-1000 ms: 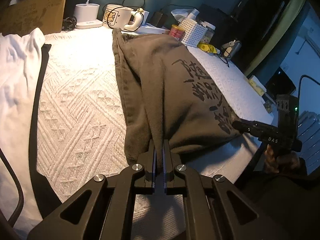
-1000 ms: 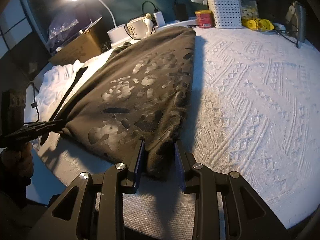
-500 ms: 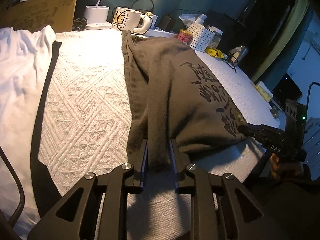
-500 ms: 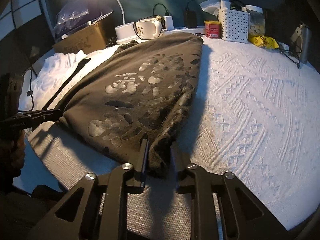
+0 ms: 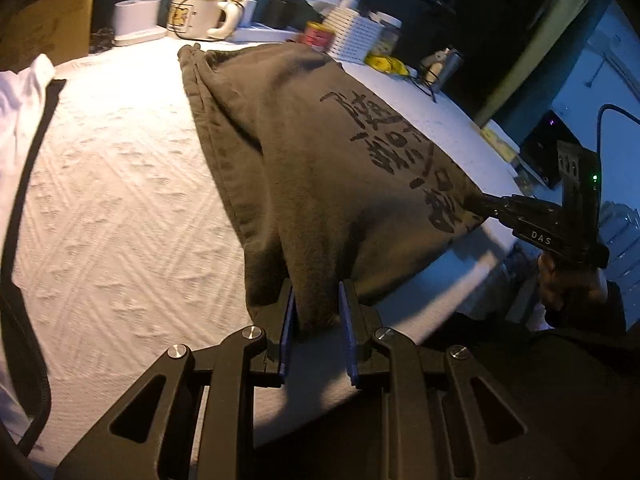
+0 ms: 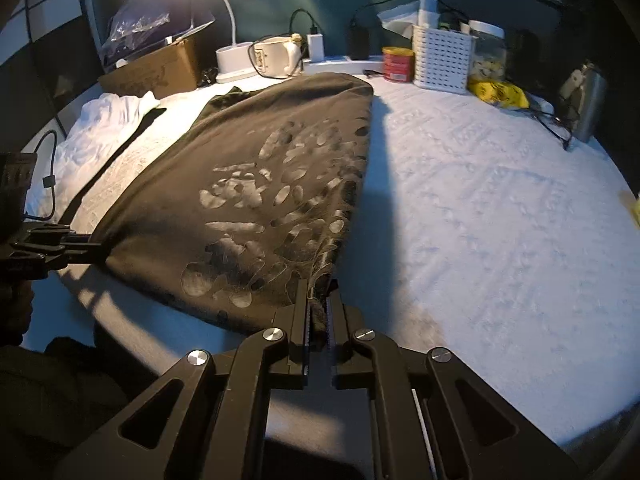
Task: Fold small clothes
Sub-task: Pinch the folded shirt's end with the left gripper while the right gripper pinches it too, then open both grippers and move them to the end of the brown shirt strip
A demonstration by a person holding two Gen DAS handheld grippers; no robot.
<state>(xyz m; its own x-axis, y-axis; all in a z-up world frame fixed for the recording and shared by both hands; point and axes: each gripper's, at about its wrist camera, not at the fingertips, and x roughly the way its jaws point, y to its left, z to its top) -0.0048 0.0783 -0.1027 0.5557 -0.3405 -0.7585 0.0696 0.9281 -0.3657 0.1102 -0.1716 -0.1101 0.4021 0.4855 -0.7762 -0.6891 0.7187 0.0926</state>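
Garment: dark olive printed T-shirt (image 5: 320,168), soft, limp, light; best taken at the near hem corners.
Place: it lies lengthwise on the white textured desk (image 5: 120,200), near hem at the desk's front edge.
Left claw (image 5: 318,320): jaws slightly apart, a bunched hem fold between them.
Right claw (image 6: 319,312): clamped on the other near corner.

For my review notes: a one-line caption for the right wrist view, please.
Right tool shut on the dark printed garment's near corner, left tool at the other corner, on a white textured cloth.
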